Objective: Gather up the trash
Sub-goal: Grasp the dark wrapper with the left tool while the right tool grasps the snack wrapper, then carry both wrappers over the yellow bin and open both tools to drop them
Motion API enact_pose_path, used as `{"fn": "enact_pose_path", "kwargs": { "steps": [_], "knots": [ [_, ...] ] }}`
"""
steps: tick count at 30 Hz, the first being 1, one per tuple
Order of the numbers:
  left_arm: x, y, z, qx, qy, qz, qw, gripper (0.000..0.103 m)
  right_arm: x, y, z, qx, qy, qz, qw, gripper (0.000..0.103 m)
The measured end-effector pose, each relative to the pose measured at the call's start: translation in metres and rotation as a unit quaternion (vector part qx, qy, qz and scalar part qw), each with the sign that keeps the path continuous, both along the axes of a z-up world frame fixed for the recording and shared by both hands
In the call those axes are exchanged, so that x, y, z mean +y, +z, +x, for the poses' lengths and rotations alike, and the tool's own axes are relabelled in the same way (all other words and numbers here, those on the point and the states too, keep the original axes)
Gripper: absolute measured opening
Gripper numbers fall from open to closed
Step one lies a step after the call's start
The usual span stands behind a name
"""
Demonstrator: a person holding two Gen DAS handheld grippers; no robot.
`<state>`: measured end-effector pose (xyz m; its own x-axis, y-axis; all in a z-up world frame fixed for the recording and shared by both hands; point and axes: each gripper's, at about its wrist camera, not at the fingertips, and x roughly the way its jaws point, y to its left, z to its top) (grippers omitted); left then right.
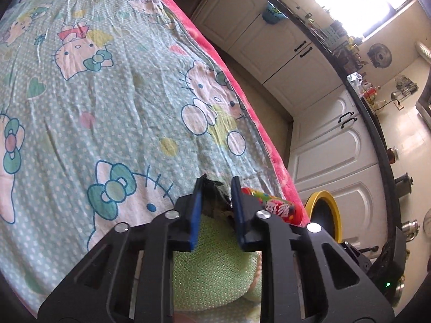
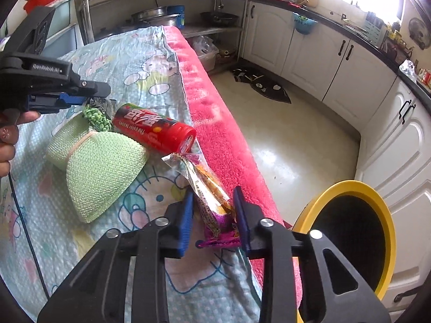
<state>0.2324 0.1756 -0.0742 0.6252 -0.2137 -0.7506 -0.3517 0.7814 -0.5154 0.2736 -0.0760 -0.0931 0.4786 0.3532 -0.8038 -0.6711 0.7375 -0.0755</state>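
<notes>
Right wrist view: two tongs, right tongs (image 2: 212, 215) pinching one snack wrapper (image 2: 212, 204), left tongs (image 2: 86, 99) one pea packet (image 2: 98, 117).

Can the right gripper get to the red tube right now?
Probably not yet. The right gripper is shut on the purple snack wrapper, so its jaws are full. The red tube lies uncovered further along the table, reachable once the wrapper is dropped.

A pale blue sheet (image 2: 89, 242) dotted in white and printed with pink cartoon cats is edged by a bright pink blanket (image 2: 223, 145). At centre frame a red tube (image 2: 153, 132), a light green knitted cap (image 2: 99, 172) and a purple-and-orange wrapper (image 2: 212, 210) are seen, with a yellow-rimmed black bin (image 2: 350, 231) at lower right
</notes>
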Motion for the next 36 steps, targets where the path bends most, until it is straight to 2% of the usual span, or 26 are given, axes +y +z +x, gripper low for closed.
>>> {"fn": "enact_pose_path", "kwargs": {
  "steps": [8, 16, 28, 36],
  "knots": [
    [-0.003, 0.018, -0.009, -0.029, 0.0, 0.025, 0.9993, 0.005, -0.015, 0.013, -0.005, -0.002, -0.013, 0.03, 0.999, 0.022],
    [-0.011, 0.047, -0.025, -0.07, -0.001, 0.047, 0.9964, 0.004, -0.029, 0.032, -0.018, -0.005, -0.012, 0.061, 0.998, 0.021],
    [-0.039, 0.092, -0.032, -0.126, -0.032, 0.065, 0.9894, 0.004, -0.053, 0.067, -0.037, -0.031, -0.02, 0.092, 0.995, 0.021],
    [-0.063, 0.108, -0.031, -0.145, -0.054, 0.08, 0.9847, 0.004, -0.078, 0.088, -0.045, -0.053, -0.035, 0.106, 0.992, 0.021]
  ]
}}
